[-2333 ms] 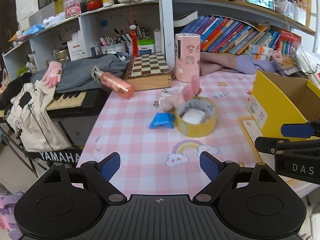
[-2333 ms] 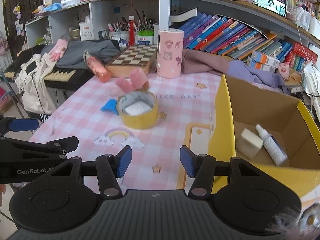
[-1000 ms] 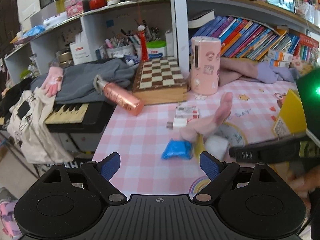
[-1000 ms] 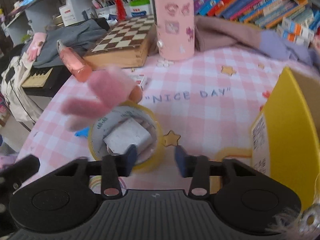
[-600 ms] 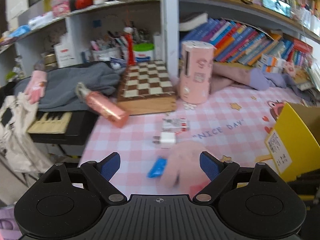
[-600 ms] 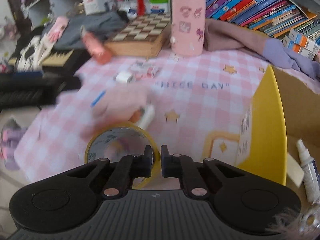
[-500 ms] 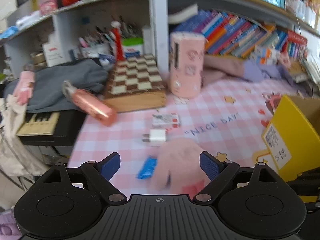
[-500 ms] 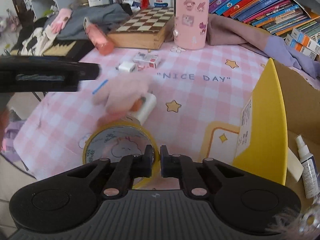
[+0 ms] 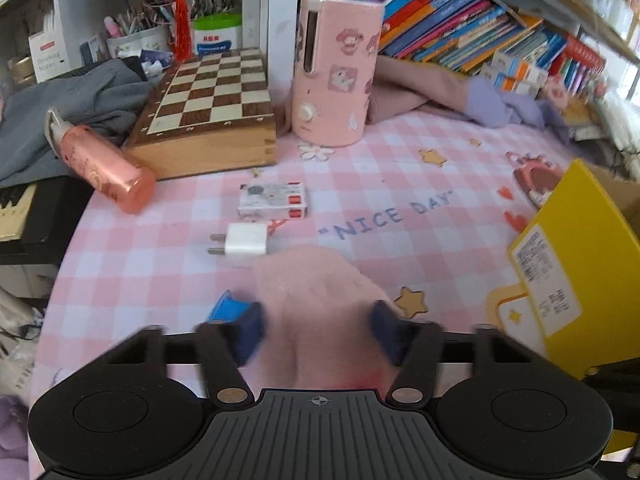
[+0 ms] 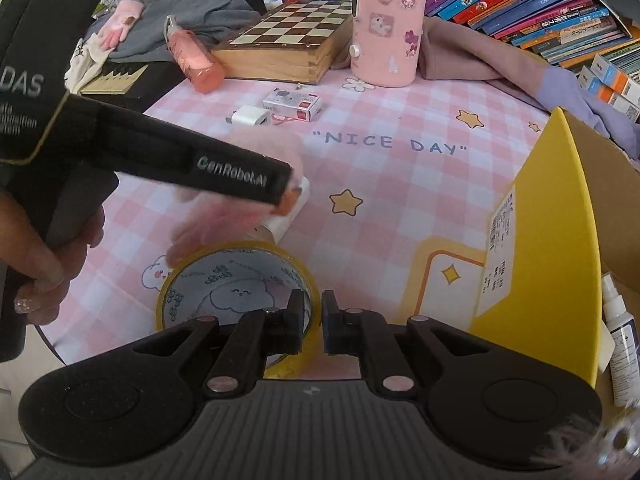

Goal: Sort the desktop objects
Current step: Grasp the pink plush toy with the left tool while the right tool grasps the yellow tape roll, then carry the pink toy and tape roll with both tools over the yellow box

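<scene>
A fuzzy pink glove (image 9: pixel 316 296) lies on the pink checked tablecloth (image 9: pixel 400 184). My left gripper (image 9: pixel 316 330) is closing on it, both blue pads (image 9: pixel 250 330) against its sides. The right wrist view shows that gripper (image 10: pixel 286 196) from the side, over the blurred glove (image 10: pixel 224 216) and a white block (image 10: pixel 294 204). My right gripper (image 10: pixel 311 308) is shut on the near wall of the yellow tape roll (image 10: pixel 224 254). A blue packet (image 9: pixel 224 308) lies left of the glove.
A white charger (image 9: pixel 244 238) and a small box (image 9: pixel 274 200) lie beyond the glove. Further back are a pink bottle (image 9: pixel 104 172), a chessboard box (image 9: pixel 208 108) and a pink cylinder (image 9: pixel 334 68). The yellow box (image 10: pixel 552 240) on the right holds a spray bottle (image 10: pixel 618 340).
My left gripper came down over the pink glove and its jaws narrowed onto it. My right gripper shut on the tape roll's wall; the white block now lies outside the roll.
</scene>
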`<state>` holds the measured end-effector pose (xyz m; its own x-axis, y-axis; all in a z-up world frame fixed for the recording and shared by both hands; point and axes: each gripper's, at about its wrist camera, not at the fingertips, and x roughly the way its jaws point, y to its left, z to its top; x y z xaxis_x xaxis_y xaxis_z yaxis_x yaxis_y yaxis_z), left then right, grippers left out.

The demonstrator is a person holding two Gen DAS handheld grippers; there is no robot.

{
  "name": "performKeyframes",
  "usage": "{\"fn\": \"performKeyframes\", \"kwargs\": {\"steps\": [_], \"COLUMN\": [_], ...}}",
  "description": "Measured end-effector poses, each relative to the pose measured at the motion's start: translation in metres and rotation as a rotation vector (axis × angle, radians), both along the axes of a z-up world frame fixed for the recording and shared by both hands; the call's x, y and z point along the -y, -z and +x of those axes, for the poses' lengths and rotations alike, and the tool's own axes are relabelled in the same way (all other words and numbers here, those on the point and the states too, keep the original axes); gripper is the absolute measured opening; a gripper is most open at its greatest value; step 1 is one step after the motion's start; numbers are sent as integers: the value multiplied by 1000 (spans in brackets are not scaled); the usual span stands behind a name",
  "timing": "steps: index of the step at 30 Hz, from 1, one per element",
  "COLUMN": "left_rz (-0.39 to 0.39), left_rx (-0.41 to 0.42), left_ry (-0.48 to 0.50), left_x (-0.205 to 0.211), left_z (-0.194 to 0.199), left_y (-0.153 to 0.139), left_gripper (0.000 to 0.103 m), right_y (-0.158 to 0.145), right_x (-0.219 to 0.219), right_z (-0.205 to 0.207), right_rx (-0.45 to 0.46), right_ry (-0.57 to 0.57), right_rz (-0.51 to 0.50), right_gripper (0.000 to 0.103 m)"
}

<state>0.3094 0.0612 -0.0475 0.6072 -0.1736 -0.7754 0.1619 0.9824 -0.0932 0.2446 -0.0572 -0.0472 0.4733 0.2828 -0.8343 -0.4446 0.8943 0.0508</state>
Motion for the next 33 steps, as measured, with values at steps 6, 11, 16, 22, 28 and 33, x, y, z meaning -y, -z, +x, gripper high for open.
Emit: {"fn": "performKeyframes", "kwargs": {"steps": [6,11,16,22,28,33], "left_rz": [25,-66,-100,-82,-76,-104], "left_rx": [115,186,205,186,209,220], "left_ry": [-14,-119,-169,-193,-170,-155], "left_x": [-3,-32,-47,-48,-43,-41], "left_z": [-23,-52,-75,-95,-118,-138], "left_y": [-29,-59,-70,-67,-71,-75], "left_gripper": [14,14,14,14,14,14], "right_y": [4,5,-3,-21,-33,-46], "right_x": [0,0,5,13,18,21], "right_z": [2,3,-1,-4,-19,-38], "right_rx": [-11,-9,40,80,94,126], "right_ry": [2,-6,15,24,30,43], "right_rz": [9,17,44,74,93,99], "right_gripper": [10,9,9,9,9,9]}}
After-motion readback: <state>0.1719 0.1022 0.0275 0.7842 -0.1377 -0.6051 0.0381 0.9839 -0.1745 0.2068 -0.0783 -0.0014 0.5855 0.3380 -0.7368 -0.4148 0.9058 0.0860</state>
